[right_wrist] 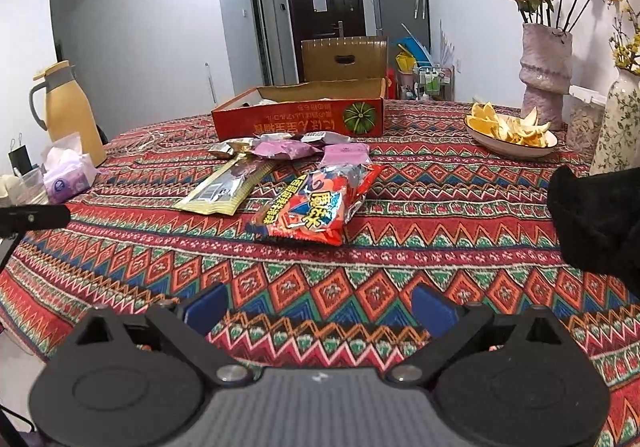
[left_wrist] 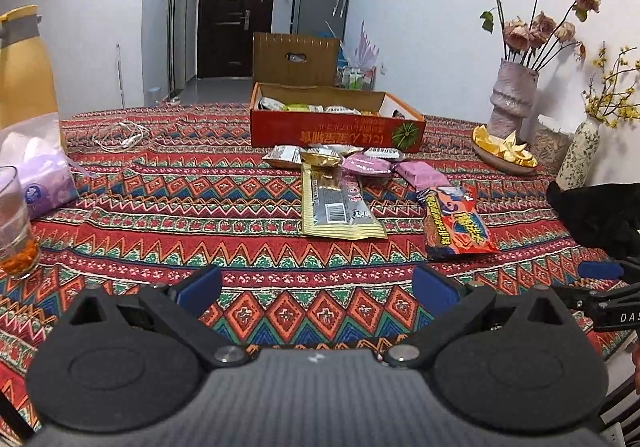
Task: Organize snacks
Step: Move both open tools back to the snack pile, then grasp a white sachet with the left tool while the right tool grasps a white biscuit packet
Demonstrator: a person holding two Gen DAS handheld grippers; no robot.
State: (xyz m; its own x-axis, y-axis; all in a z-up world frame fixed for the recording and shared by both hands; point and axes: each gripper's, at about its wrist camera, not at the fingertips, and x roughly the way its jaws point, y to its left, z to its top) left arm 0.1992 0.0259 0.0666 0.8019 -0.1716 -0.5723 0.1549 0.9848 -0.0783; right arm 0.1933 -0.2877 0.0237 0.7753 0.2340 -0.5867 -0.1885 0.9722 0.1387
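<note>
Both grippers gape empty; perhaps eight snack packets.

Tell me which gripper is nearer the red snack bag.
Right. The right gripper faces the red snack bag almost straight ahead. The left gripper sits further left, with the bag ahead to its right. Both are open.

I'm seeing my left gripper and right gripper showing matching black linkage arms, blue finger pads, silver pivot screws and a ribbed grey body.
</note>
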